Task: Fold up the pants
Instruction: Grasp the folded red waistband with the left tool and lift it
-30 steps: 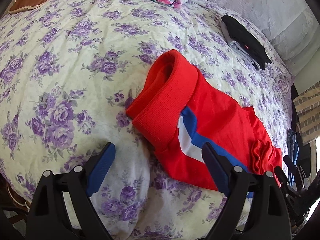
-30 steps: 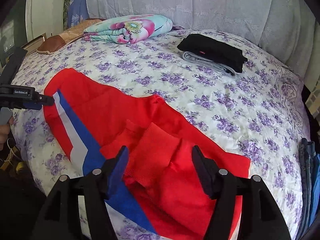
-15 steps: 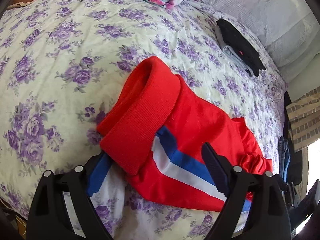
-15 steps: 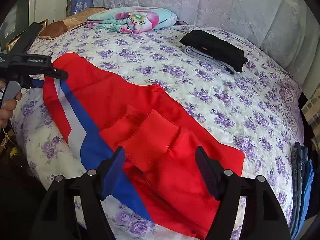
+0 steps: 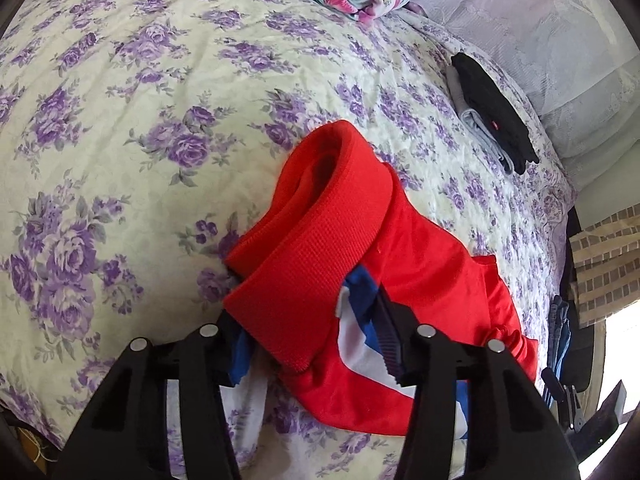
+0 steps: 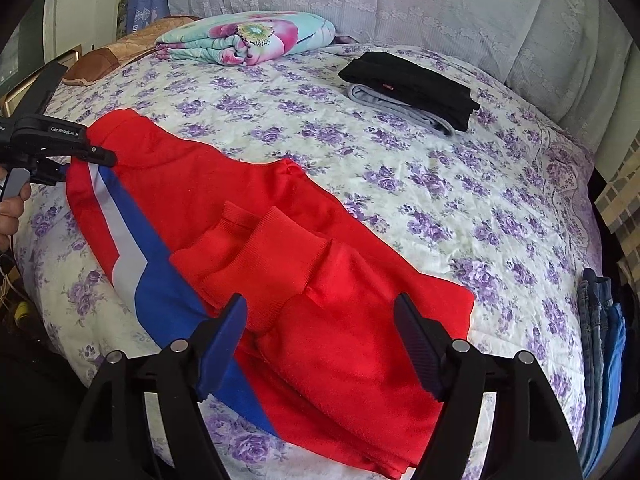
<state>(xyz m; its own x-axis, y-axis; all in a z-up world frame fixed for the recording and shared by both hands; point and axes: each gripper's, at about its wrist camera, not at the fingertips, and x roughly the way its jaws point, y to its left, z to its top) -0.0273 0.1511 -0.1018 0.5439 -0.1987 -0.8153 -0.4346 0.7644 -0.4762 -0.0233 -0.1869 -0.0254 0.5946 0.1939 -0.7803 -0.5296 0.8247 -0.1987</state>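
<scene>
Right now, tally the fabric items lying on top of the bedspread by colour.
Red with blue and white stripe: 1, the pants
Black: 1, the folded black garment
Grey: 1, the folded grey garment under it
Floral teal and pink: 1, the folded blanket
Total: 4

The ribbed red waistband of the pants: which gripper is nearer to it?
Left. The left gripper is closing around the waistband edge. The right gripper hovers open over the folded leg cuffs, further along the pants.
</scene>
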